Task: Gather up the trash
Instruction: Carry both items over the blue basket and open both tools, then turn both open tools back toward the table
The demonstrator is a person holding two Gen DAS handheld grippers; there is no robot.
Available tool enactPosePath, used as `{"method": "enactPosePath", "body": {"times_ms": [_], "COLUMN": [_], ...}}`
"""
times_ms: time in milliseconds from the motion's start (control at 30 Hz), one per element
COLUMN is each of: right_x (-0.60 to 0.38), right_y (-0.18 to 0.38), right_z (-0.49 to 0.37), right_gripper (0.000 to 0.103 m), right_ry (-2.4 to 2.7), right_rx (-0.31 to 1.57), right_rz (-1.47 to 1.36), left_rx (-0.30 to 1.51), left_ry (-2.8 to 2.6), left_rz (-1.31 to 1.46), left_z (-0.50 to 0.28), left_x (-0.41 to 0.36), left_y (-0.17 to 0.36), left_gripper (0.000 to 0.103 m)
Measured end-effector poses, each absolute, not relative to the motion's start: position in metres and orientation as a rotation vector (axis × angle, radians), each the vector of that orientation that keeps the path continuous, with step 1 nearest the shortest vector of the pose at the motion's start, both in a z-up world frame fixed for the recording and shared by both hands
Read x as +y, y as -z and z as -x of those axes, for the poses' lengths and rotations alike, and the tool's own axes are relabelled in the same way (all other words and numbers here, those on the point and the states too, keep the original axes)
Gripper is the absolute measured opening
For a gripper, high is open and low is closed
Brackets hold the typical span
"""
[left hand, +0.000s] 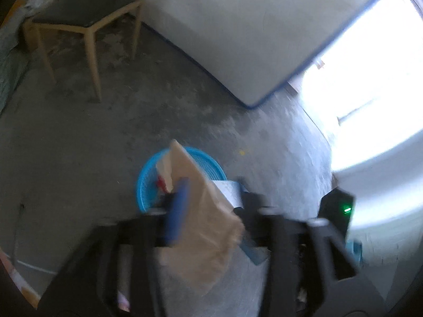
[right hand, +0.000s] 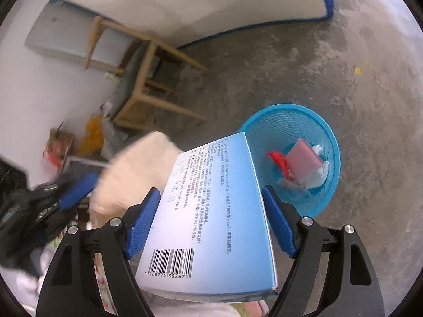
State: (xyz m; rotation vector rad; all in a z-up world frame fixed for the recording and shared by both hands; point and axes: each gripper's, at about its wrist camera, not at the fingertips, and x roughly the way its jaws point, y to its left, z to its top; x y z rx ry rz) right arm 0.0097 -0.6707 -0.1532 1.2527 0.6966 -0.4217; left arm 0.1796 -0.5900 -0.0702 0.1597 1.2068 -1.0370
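A blue mesh basket [right hand: 290, 121] stands on the concrete floor, also visible as the basket [left hand: 148, 179] in the left wrist view. It holds a pink box [right hand: 304, 161], a red scrap and crumpled white plastic. My right gripper [right hand: 211, 222] is shut on a blue printed box [right hand: 211, 185] with a barcode, held above and left of the basket. My left gripper [left hand: 214, 200] is blurred. Its fingers stand apart with a tan cardboard piece [left hand: 201, 219] loose between them, over the basket's near rim. The same tan piece [right hand: 132, 174] appears beside the left gripper's blue pad [right hand: 76, 192].
A wooden chair [left hand: 87, 10] with a black seat stands at the back left. A white slab with blue edging [left hand: 238, 39] leans behind the basket. A bright doorway [left hand: 370, 92] lies to the right. Bags and clutter [right hand: 60, 145] sit by the wall under the chair [right hand: 148, 79].
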Motion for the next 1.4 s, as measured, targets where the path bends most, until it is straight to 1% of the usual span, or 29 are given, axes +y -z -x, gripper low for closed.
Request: {"method": "enactPosePath", "body": {"times_ms": [133, 267, 400, 567, 667, 733, 767, 833, 900, 1033, 1200, 1400], "right_x": [-0.684, -0.684, -0.681, -0.677, -0.667, -0.658, -0.652, -0.641, -0.623, -0.587, -0.533, -0.473], "right_y": [0.198, 0.217, 0.211, 0.204, 0.188, 0.171, 0.158, 0.138, 0.110, 0.067, 0.019, -0.010], "right_z": [-0.018, -0.024, -0.031, -0.024, -0.016, -0.009, -0.004, 0.005, 0.017, 0.033, 0.030, 0.002], "right_gripper": [0.077, 0.077, 0.077, 0.077, 0.077, 0.077, 0.077, 0.077, 0.077, 0.077, 0.077, 0.078], "right_ry": [0.479, 0.480, 0.470, 0.471, 0.452, 0.438, 0.427, 0.406, 0.376, 0.309, 0.189, 0.049], "right_rx": [0.697, 0.731, 0.737, 0.684, 0.661, 0.648, 0.636, 0.619, 0.600, 0.608, 0.642, 0.684], "right_rz": [-1.286, -1.268, -1.200, -1.235, -1.211, -1.174, -1.150, -1.115, -1.070, -0.994, -0.895, -0.839], "left_rx": [1.203, 1.159, 1.078, 0.986, 0.909, 0.852, 0.813, 0.768, 0.744, 0.755, 0.739, 0.718], "left_ry": [1.011, 1.016, 1.051, 1.074, 1.089, 1.089, 1.076, 1.064, 1.060, 1.007, 0.909, 0.829], "left_rz": [-0.090, -0.064, -0.053, -0.089, -0.126, -0.145, -0.153, -0.150, -0.141, -0.068, -0.039, -0.053], "left_z": [-0.186, -0.191, -0.187, -0.172, -0.158, -0.148, -0.140, -0.128, -0.114, -0.097, -0.080, -0.063], "left_x": [-0.582, -0.560, -0.535, -0.496, -0.464, -0.438, -0.422, -0.396, -0.369, -0.315, -0.250, -0.177], "left_y": [0.073, 0.055, 0.024, -0.019, -0.046, -0.065, -0.077, -0.090, -0.097, -0.092, -0.086, -0.079], "left_gripper": [0.053, 0.053, 0.053, 0.053, 0.056, 0.063, 0.065, 0.073, 0.076, 0.079, 0.081, 0.083]}}
